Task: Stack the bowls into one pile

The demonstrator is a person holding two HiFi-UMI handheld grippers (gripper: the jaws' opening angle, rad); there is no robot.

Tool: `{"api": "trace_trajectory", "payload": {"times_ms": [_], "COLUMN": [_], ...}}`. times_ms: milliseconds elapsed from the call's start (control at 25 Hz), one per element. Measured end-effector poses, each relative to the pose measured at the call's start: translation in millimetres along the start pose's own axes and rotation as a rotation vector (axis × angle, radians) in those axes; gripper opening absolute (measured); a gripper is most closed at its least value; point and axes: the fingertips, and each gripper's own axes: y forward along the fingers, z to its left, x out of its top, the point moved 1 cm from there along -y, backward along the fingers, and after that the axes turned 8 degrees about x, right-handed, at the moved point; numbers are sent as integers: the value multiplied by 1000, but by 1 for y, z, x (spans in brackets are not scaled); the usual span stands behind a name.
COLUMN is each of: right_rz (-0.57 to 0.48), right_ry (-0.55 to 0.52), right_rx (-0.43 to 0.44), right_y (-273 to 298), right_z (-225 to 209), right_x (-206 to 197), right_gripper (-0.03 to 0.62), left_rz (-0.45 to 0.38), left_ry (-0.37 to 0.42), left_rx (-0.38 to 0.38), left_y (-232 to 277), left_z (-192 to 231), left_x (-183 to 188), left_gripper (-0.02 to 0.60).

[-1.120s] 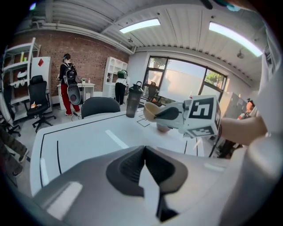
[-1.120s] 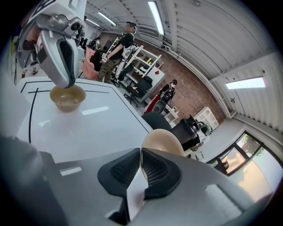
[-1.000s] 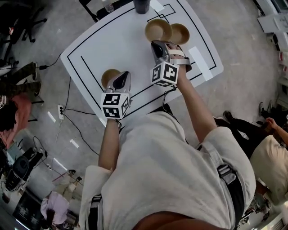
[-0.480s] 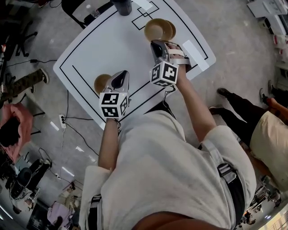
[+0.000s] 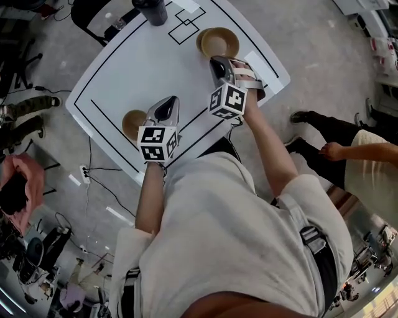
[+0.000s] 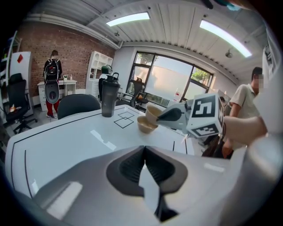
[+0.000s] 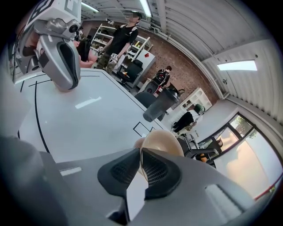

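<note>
The right tool [image 5: 217, 62] is clenched on the rim of a tan bowl [image 5: 221, 43]. It holds the bowl tilted just ahead of its tip, partly over a second bowl [image 5: 199, 41] on the tabletop [image 5: 155, 56]. The left tool [image 5: 170, 104] is closed and empty. A third bowl [image 5: 132, 122] sits just to its left, so this hand is nearer to it. Both forearms reach forward.

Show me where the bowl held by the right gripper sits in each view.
Head view: held bowl, top centre, just beyond the right gripper.
Left gripper view: held bowl, centre, tilted at that gripper's tip.
Right gripper view: held bowl, centre, rim between the jaws.
Shared landmark: dark bottle on the table, in all three.
</note>
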Motion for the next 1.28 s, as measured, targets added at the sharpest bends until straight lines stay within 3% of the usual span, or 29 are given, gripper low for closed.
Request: {"api": "trace_trajectory", "payload": {"times_ms": [600,1280], "right_rz": [11,25], "right_ry": [-2,-9], "right_rx": [122,165], "right_y": [29,48], "right_z": [0,6], "right_x": [-8,-12], "right_gripper": [26,34], "left_rz": [10,23], "left_ry": [-23,-24], "left_rx": [23,42], "left_y": [26,34], "left_z": [7,12], "left_x": [8,8], "left_gripper": [2,2]}}
